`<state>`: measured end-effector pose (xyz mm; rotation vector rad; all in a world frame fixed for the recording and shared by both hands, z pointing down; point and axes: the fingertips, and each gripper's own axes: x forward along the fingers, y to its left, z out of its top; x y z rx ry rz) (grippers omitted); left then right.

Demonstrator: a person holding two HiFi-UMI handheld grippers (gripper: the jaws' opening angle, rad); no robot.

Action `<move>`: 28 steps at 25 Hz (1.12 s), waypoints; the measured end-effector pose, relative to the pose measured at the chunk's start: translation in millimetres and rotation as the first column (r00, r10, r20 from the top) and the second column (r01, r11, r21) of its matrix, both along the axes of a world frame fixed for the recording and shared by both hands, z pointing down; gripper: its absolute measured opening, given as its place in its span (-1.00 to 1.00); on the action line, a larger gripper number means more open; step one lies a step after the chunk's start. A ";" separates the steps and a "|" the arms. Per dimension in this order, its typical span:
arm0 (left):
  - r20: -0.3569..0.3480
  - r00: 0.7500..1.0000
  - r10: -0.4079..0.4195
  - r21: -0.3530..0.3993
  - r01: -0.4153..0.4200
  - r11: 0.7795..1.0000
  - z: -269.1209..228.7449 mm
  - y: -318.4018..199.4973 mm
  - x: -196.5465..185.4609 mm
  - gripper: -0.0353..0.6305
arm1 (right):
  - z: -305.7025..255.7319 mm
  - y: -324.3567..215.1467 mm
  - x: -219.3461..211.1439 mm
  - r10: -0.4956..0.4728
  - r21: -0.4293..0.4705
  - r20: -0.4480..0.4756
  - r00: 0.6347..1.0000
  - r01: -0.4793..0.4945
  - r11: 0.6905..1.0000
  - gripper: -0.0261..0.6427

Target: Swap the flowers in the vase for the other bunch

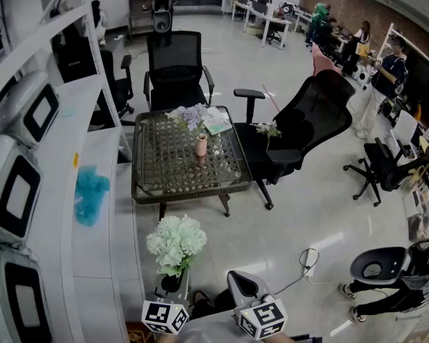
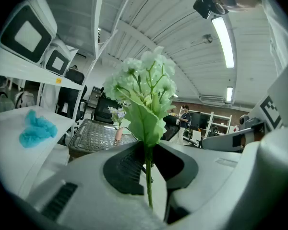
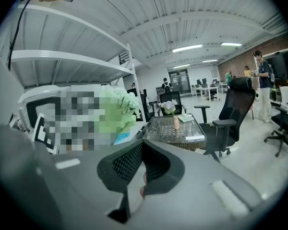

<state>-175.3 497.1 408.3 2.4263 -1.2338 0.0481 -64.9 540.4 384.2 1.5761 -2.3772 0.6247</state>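
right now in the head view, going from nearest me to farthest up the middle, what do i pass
left gripper → white-green bunch held in it → low table → pink vase with purple flowers → black mesh chair

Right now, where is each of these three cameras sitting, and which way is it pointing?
Head view: on the person's head, facing forward and steeply down at the table and floor; left gripper and right gripper show at the bottom edge.
Left gripper view: on the left gripper, looking along its jaws, shut on the pale green bunch.
Right gripper view: on the right gripper, looking along its shut jaws toward the table.
Shared: all three show the table with the pink vase.
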 end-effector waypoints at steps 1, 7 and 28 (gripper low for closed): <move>0.010 1.000 -0.008 0.019 0.008 1.000 -2.5 -7.4 -1.2 -0.72 | -0.2 -6.8 -3.8 -0.004 0.015 -0.001 1.000 0.004 1.000 -0.91; 0.043 0.997 -0.065 0.065 0.062 0.996 -7.7 -29.4 -4.1 -0.72 | 2.2 -28.4 -16.8 -0.028 0.054 -0.034 0.999 0.030 0.998 -0.91; 0.026 0.999 -0.028 0.016 0.028 0.999 -17.1 -48.7 18.7 -0.70 | -13.9 -60.6 -12.2 0.009 0.068 0.012 1.000 -0.010 0.998 -0.90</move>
